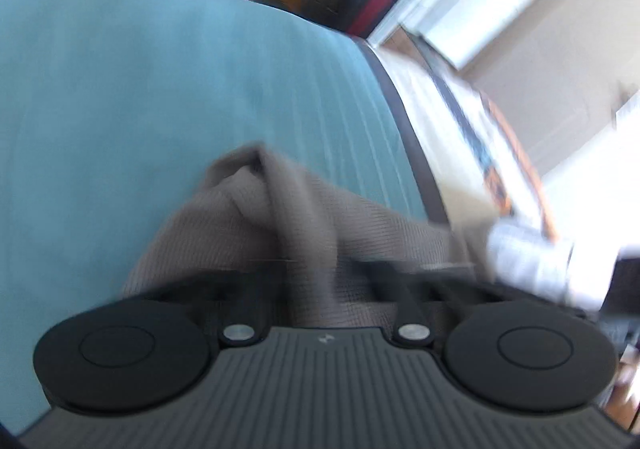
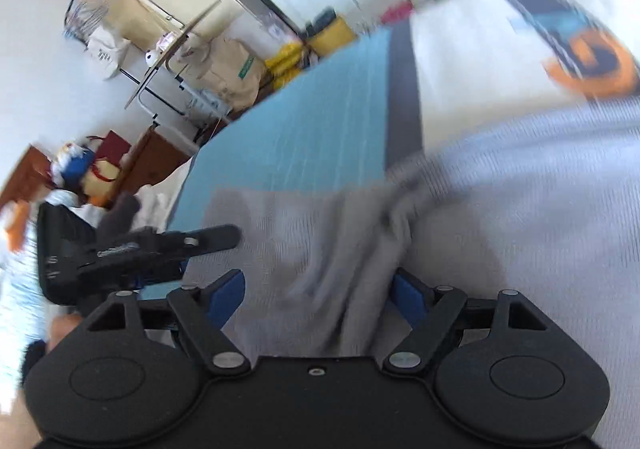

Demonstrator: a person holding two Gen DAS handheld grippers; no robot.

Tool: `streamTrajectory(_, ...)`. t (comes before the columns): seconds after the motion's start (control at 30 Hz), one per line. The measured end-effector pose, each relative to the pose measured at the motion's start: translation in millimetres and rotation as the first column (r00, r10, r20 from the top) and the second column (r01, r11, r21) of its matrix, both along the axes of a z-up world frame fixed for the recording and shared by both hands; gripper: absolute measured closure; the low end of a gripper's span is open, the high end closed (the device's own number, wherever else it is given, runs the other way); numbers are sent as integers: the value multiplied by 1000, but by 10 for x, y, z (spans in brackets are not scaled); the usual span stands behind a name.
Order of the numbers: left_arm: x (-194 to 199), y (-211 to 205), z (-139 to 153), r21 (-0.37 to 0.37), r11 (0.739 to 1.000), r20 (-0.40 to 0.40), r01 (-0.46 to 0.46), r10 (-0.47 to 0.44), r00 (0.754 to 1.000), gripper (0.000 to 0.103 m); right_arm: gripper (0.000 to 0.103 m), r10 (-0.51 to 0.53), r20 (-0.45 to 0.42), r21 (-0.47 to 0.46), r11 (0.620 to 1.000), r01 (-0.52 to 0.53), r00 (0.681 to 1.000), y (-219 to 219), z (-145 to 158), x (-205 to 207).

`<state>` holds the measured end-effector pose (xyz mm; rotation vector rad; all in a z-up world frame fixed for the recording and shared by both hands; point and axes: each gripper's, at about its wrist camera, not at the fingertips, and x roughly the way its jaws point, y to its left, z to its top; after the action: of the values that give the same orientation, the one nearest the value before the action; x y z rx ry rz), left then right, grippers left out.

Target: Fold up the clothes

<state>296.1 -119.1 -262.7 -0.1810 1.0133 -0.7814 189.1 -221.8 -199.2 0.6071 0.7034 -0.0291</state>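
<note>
Lying bunched on teal mat (image 1: pixel 160 97), grey garment (image 1: pixel 248 217) ridge running away, left jaws together, right jaws apart.

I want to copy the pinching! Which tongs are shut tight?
The left tongs, the black ones poking in from the side: their tips sit together. The right tongs have blue pads standing wide apart, with grey cloth between.

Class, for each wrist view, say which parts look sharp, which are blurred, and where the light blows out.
Left wrist view: tool body sharp, grey cloth and room smeared, window side at right blown out. Right wrist view: tool body crisp, grey cloth streaked by motion, fisheye bends the blue mat edges.
</note>
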Motion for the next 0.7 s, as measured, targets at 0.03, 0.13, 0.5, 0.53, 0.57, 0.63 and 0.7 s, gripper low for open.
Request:
streamTrajectory(0.03, 2, 22, 15, -12, 1000, 9, -18, 18, 1000, 99, 90, 12, 5, -78, 997, -12, 1000, 39, 34, 55)
streamTrajectory(0.13, 19, 109, 64, -39, 996, 24, -76, 77, 997, 99, 91, 34, 17, -238, 971, -29, 999, 105, 125, 169)
streamTrajectory(0.5, -122, 91, 447, 32, 998, 159, -63, 57, 986, 61, 39, -101, -67, -415, 908, 64, 993, 430, 362, -186)
streamTrajectory(0.53, -210, 125, 543, 10, 999, 188, -46, 43, 981, 56, 39, -69, -59, -451, 892, 35, 996, 518, 375, -216)
streamTrajectory(0.57, -283, 148, 568, 8, 1000, 184, -19, 17, 983, 50, 39, -39, -51, -486, 874, 9, 998, 602, 384, -248)
streamTrajectory(0.63, -427, 194, 614, 3, 999, 177, 34, -34, 984, 49, 38, 15, -49, -532, 846, -39, 999, 712, 410, -351)
streamTrajectory(0.7, -536, 128, 539, 109, 990, 127, 91, -104, 986, 54, 40, -8, -80, -489, 872, -32, 997, 718, 356, -303)
